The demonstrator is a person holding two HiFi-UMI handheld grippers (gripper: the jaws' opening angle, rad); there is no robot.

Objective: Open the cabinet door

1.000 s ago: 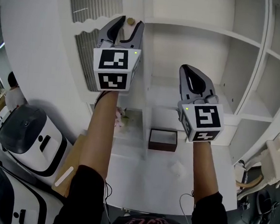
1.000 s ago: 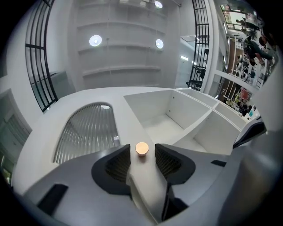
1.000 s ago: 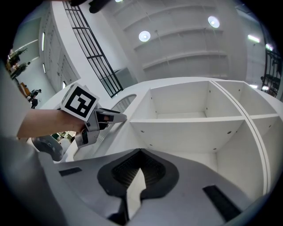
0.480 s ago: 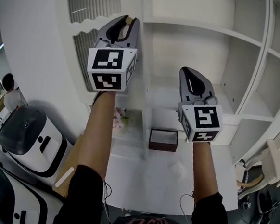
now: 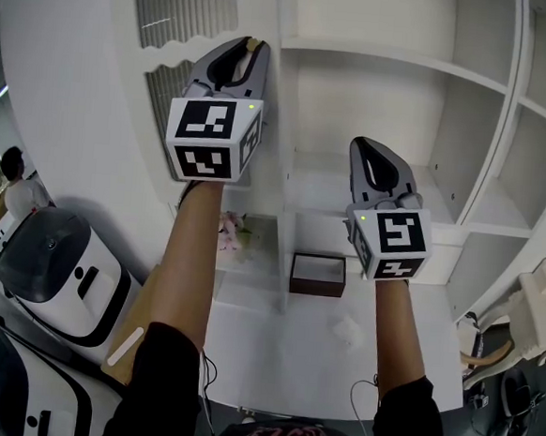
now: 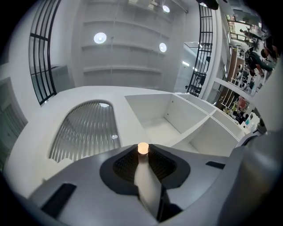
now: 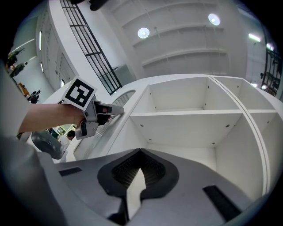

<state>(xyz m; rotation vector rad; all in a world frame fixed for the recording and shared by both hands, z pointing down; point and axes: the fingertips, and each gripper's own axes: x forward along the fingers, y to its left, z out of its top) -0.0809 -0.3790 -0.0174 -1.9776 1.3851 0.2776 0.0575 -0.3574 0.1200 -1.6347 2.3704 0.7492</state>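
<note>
Left of the cabinet door [image 5: 84, 103], low down, I see a white rounded appliance [image 5: 53, 266]. The door itself is white with an arched pane of ribbed glass [image 5: 181, 8], and it stands at the left side of the open shelving. At the door's right edge, up high, my left gripper [image 5: 249, 52] points upward at the small round wooden knob [image 6: 143, 148]. Its jaws are closing, and the knob sits right between their tips with the pads against it. Right of the door and lower, a small dark box [image 5: 318, 272] rests on a shelf. Further right of the door, my right gripper [image 5: 371, 147] hangs in front of the white shelves [image 5: 398, 67], well apart from the knob. Its jaw tips are drawn together with nothing between them, and it touches nothing that I can see.
</note>
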